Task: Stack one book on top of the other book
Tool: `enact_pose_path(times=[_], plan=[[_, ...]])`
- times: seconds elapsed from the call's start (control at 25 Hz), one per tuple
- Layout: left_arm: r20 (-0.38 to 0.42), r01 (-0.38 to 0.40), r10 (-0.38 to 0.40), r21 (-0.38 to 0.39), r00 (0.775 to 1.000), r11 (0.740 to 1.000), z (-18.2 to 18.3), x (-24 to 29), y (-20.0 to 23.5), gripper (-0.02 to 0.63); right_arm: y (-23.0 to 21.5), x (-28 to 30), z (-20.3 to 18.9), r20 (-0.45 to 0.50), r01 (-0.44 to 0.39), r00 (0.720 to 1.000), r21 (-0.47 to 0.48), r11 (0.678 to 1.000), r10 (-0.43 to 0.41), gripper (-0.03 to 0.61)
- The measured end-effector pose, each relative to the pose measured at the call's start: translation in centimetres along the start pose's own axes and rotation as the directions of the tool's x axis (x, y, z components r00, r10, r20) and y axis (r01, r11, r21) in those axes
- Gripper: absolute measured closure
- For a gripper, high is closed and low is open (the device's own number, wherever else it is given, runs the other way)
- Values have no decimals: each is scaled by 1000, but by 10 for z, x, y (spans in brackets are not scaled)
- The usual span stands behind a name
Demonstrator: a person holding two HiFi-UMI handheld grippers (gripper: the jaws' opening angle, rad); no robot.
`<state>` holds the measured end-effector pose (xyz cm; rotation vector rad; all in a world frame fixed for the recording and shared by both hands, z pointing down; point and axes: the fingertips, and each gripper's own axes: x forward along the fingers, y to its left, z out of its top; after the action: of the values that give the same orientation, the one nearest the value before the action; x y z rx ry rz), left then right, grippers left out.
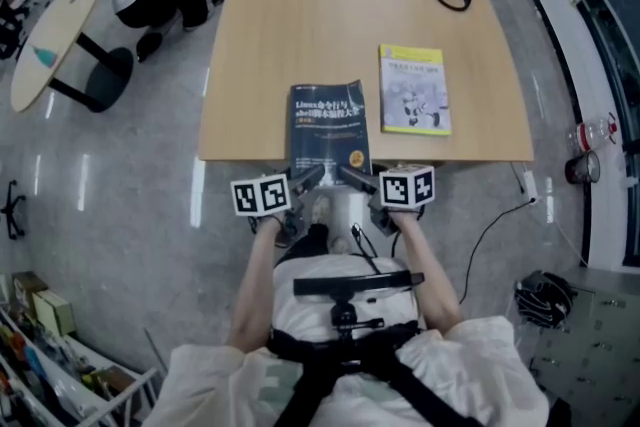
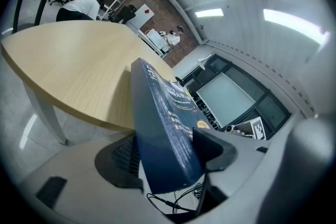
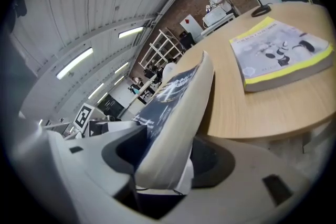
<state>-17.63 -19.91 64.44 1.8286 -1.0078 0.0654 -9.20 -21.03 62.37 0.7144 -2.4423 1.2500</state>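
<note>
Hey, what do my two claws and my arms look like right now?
The left claw and right claw are light grey with dark pads, and each carries a white cube with black square markers. A thin black cable hangs between the arms. The sleeves are short, loose and white, and black harness straps cross the chest.

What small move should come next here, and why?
Probably lift the blue book clear and carry it right toward the yellow book. The left hand-held gripper and right hand-held gripper both clamp its near edge, which overhangs the table.
</note>
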Motion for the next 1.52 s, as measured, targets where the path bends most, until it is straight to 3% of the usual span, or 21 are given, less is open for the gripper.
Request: enact_pose_path(times=[0.24,0.52,0.68,0.8,0.96,1.2,1.52], plan=[[70,5,-10,66,998,998,30,-12,-21,311,18,-7,28,53,-36,998,-67,997,39,319],[181,47,-82,187,980,981,103,-18,-54,311,44,-20,106,161,-24,985,-218,976,60,319],[198,85,-144,282,969,956,152,-17,-76,311,56,-24,152,235,9,970,-266,964,56,319],[176,114,-177,321,968,940,168,-5,-88,311,50,-33,167,275,40,961,-256,966,33,319],[136,136,-192,339,972,931,172,23,-103,311,26,-52,177,314,69,949,-217,974,3,319],[109,135,-170,276,979,952,132,91,-141,311,-37,-109,167,267,67,964,-188,980,-14,319],[86,78,-97,199,992,977,90,158,-158,311,-109,-147,149,184,25,983,-124,992,-2,319]])
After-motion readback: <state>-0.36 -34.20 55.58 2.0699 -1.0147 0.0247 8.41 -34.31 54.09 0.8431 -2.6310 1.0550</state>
